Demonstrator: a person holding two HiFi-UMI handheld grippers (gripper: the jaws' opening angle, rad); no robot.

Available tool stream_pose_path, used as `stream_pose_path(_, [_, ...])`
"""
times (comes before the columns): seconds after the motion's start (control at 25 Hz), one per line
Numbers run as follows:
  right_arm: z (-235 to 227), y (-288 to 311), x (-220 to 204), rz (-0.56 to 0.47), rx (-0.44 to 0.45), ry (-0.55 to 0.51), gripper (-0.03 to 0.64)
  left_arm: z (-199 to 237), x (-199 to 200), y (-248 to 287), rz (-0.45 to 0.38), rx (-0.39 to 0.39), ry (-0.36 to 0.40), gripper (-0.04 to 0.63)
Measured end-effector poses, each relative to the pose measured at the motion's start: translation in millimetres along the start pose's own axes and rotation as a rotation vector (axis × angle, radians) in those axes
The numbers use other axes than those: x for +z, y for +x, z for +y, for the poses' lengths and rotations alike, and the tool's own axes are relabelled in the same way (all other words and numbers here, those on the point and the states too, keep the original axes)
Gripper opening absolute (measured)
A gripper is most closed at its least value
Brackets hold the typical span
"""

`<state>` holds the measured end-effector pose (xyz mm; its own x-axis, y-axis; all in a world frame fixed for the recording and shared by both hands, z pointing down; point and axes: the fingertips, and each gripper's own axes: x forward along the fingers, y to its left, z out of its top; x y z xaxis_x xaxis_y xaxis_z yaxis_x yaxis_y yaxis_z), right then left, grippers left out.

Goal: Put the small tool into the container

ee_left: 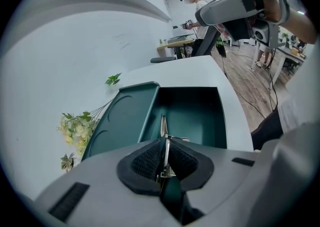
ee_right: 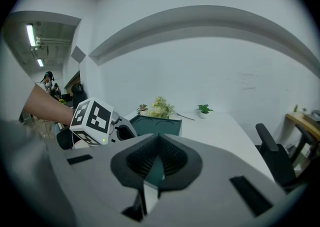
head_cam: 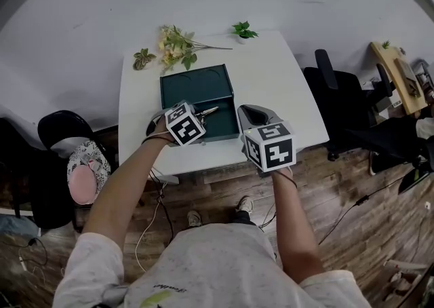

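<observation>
**My left gripper (ee_left: 164, 143) holds the small tool (ee_left: 163, 125) over the open container (ee_left: 192, 108).**

Nearest me, my right gripper (ee_right: 158, 141) hangs at the front edge of the tabletop (head_cam: 271, 83), just right of the container, its fingers clenched on nothing. My left gripper angles down, its fingers grasping the small tool, a thin metal piece held on edge. Its tip pokes out above the deeper half of the dark green container. The lid (ee_left: 120, 116) lies open beside that half. Farther back, artificial flowers (head_cam: 175, 47) and a small potted plant (head_cam: 243, 30) sit near the wall.
</observation>
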<state>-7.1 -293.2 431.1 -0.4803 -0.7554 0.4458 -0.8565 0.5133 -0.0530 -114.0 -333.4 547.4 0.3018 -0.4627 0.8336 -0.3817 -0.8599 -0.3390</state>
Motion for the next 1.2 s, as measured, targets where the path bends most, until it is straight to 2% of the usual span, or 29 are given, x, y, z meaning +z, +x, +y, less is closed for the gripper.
stream_pose_path(0.52, [2, -3, -5, 0.010, -0.005, 0.004, 0.005, 4, -4, -7, 0.010, 0.039, 0.028, 0.100])
stream_pose_path(0.8, [8, -2, -6, 0.010, 0.000, 0.010, 0.005, 0, -10, -12, 0.002, -0.004, -0.035, 0.109])
stream_pose_path(1.2, [18, -1, -9, 0.009, -0.006, 0.028, 0.005, -11, -14, -21, -0.028, -0.033, -0.051, 0.109])
